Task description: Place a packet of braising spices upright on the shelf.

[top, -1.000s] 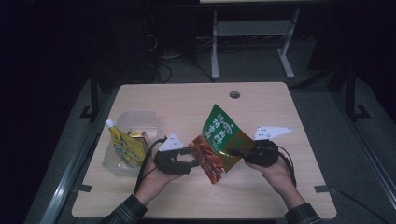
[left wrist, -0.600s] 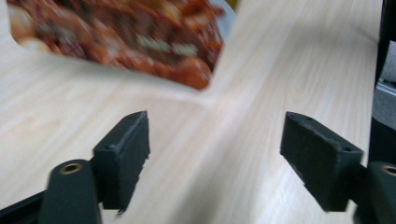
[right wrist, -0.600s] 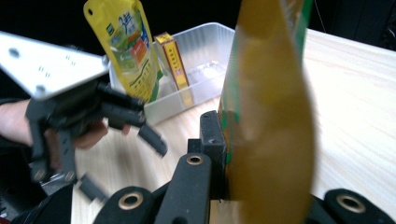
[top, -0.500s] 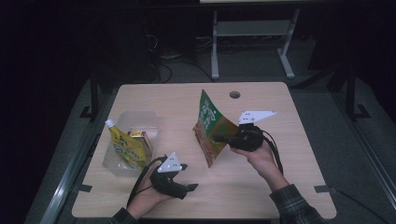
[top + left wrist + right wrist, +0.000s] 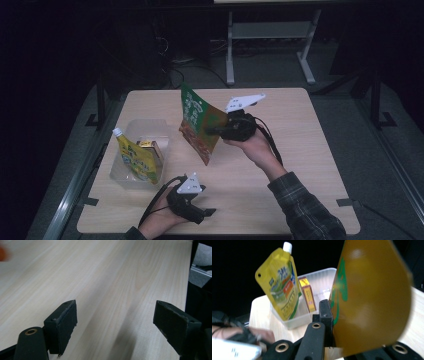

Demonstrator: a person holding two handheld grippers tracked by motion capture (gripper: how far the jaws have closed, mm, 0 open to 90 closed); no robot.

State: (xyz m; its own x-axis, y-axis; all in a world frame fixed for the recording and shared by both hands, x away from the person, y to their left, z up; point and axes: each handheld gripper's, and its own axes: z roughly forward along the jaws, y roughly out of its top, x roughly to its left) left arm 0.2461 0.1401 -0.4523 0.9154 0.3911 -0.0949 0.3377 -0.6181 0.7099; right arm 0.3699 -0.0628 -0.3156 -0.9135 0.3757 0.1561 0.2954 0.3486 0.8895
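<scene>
Holding a green-and-red snack bag (image 5: 197, 125) upright above the counter (image 5: 310, 150), the right tool (image 5: 212, 131) stays clenched on its edge, apparently carrying it toward the clear tub (image 5: 125, 176) of groceries. The left tool (image 5: 210, 212), jaws just spread and empty, rests low nearby.

Colours: green/orange snack bag (image 5: 199, 122), yellow pouch (image 5: 136, 157), pale wood bench (image 5: 310, 150).
Bag front is green up top with pale lettering, orange-red print below; back is plain gold with green marks. Pouch is yellow, white cap, blue, green and red print. Small box (image 5: 150, 148) is yellow and dark red. Tub (image 5: 145, 131) is clear. Grippers are black, white top plates. Sleeve (image 5: 305, 207) is dark plaid.
</scene>
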